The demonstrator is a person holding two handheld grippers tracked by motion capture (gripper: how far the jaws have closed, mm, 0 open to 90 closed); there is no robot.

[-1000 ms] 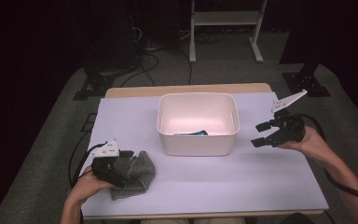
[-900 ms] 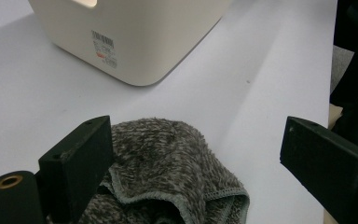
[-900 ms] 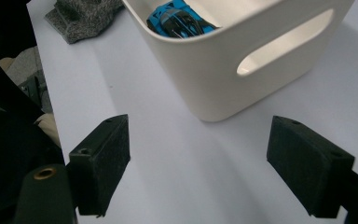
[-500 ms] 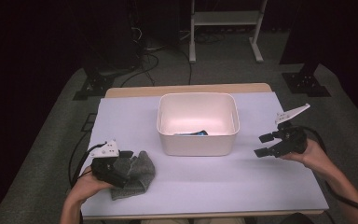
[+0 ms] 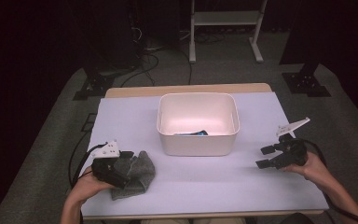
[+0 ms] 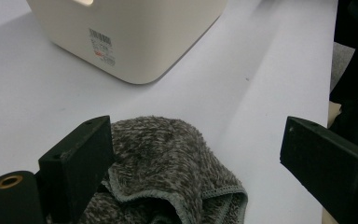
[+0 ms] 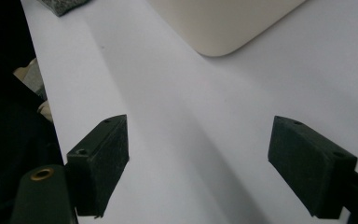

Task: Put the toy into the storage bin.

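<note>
On the left side of the surface (image 5: 191,186), the left gripper (image 5: 121,169) sits over a fuzzy grey cloth (image 5: 137,175). In the left gripper view its jaws stand wide apart, with the cloth (image 6: 168,177) lying between them and one jaw touching its edge. The cloth is near the front edge of the surface, a little to the left of the white bin (image 5: 198,123).

The cloth is soft and bunched up. If the jaws close on just a thin fold, it may slip out when lifted. It could also drag along the surface and slide off the front edge.

In the middle, the bin has a small dark and blue thing (image 5: 192,133) inside. If the cloth hangs low when carried, it could catch on the bin's rim.

On the right, the right gripper (image 5: 272,156) is open too and holds nothing. It has moved since a second ago: it was higher up beside the bin, and now it is lower, closer to the person. The left gripper and cloth look the same as before.
</note>
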